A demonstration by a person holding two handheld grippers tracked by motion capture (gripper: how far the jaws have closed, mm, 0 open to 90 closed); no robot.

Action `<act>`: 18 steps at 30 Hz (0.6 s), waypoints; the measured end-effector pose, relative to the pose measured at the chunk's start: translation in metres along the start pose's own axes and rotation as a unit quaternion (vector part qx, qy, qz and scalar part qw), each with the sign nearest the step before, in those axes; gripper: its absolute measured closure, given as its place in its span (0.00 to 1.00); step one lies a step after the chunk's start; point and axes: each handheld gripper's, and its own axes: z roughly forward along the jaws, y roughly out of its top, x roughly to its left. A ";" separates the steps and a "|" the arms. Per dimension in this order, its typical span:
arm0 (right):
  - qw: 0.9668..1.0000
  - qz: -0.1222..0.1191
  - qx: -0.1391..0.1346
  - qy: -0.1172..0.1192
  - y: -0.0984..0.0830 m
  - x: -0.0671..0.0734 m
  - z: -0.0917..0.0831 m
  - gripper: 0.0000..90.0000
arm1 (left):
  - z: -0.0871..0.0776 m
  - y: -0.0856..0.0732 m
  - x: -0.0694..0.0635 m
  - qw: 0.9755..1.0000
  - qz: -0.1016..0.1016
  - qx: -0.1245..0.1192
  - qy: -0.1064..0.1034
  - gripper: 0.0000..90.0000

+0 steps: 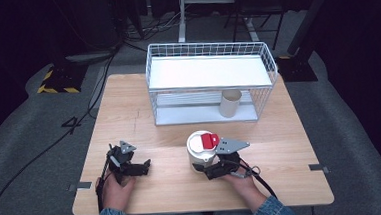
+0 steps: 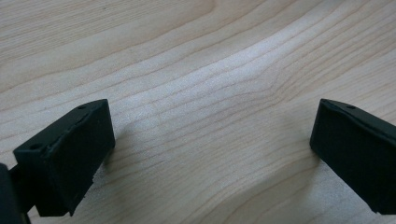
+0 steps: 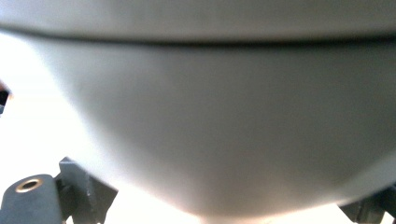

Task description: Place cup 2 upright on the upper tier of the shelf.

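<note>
On the left of the wooden table (image 1: 127, 91), the left gripper (image 1: 141, 167) rests low on the bare wood near the front edge; in the left gripper view its 2 jaws stand spread wide with nothing but wood grain between them.

Toward the middle, a white canister (image 1: 201, 151) with a red flip cap (image 1: 210, 141) stands upright on the table, in front of the white wire rack (image 1: 212, 81), where a beige cup (image 1: 230, 103) sits on the lower shelf. The right gripper (image 1: 213, 170) is pressed against the canister's lower side. In the right gripper view the pale curved wall sits right up against the camera, deep between the jaws. Whether the jaws are already pinching it I cannot tell, since their tips are hidden.

The risk, as I judge it: the grip sits low on a tall, smooth, round body, so a lift could let it tip or slip, and a push could topple it.
</note>
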 end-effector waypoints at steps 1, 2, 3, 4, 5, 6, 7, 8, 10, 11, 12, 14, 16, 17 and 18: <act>1.000 -0.001 0.000 0.000 0.000 0.000 0.000 0.13 | 0.000 0.000 0.000 1.000 0.000 0.000 0.000 0.00; 1.000 -0.001 -0.002 0.000 0.000 0.000 0.000 0.13 | 0.000 0.000 0.000 1.000 0.000 0.000 0.000 0.00; 1.000 -0.001 -0.003 -0.001 0.000 0.000 0.000 0.13 | 0.000 0.000 0.000 1.000 0.000 0.000 0.000 0.00; 1.000 -0.001 -0.003 -0.001 0.000 0.000 0.000 0.13 | 0.000 0.000 0.000 1.000 0.000 0.000 0.000 0.00; 1.000 -0.001 -0.004 -0.002 -0.001 0.001 0.000 0.13 | 0.000 0.000 0.000 1.000 0.000 0.000 0.000 0.00; 1.000 0.000 -0.004 -0.003 -0.001 0.001 0.000 0.13 | 0.000 0.000 0.000 1.000 0.000 0.000 0.000 0.00; 1.000 0.000 -0.004 -0.003 -0.001 0.001 0.000 0.13 | 0.000 0.000 0.000 1.000 0.000 0.000 0.000 0.00; 1.000 -0.002 -0.005 -0.003 -0.001 0.001 0.000 0.13 | 0.000 0.000 0.000 1.000 0.000 0.000 0.000 0.00; 1.000 -0.003 -0.007 -0.004 -0.001 0.001 0.000 0.13 | 0.000 0.000 0.000 1.000 0.000 0.000 0.000 0.00; 1.000 -0.003 -0.007 -0.004 -0.001 0.001 0.000 0.13 | 0.000 0.000 0.000 1.000 0.000 0.000 0.000 0.00; 1.000 -0.003 -0.007 -0.004 -0.001 0.001 0.000 0.13 | 0.000 0.000 0.000 1.000 0.000 0.000 0.000 0.00; 1.000 -0.007 -0.007 -0.006 -0.001 0.002 0.000 0.13 | 0.000 0.000 0.000 1.000 0.000 0.000 0.000 0.00; 1.000 -0.013 -0.007 -0.011 -0.001 0.003 -0.001 0.13 | 0.000 0.000 0.000 1.000 0.000 0.000 0.000 0.00; 1.000 -0.013 -0.008 -0.011 -0.001 0.003 -0.001 0.13 | 0.000 0.000 0.000 1.000 0.000 0.000 0.000 0.00; 1.000 -0.013 -0.008 -0.011 -0.001 0.003 -0.001 0.13 | 0.000 0.000 0.000 1.000 0.000 0.000 0.000 0.00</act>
